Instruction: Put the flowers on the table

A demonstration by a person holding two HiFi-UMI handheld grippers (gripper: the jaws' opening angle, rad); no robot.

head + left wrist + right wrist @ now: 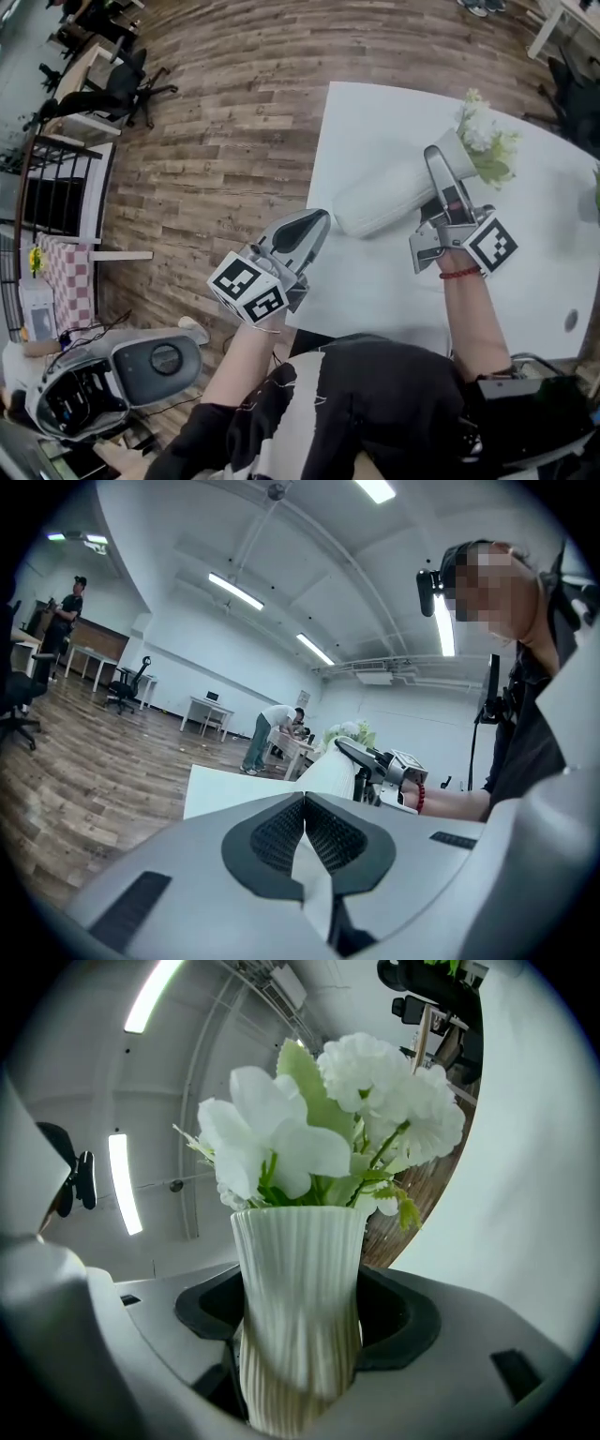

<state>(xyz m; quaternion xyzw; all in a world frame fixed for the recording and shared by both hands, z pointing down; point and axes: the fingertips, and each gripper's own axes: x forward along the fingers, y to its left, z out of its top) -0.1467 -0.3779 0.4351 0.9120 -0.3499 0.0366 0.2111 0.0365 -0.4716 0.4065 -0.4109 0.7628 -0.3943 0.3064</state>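
White vase (384, 202) aslant, flowers (487, 145) far-right

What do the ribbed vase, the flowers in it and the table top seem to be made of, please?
Vase: probably glazed ceramic, though moulded plastic is possible; it is off-white with fine vertical ribs and a soft sheen.
Flowers: likely artificial, fabric or plastic; the petals look thick, evenly white and smooth-edged.
Table: a smooth, matt white top, probably laminate; no grain shows.
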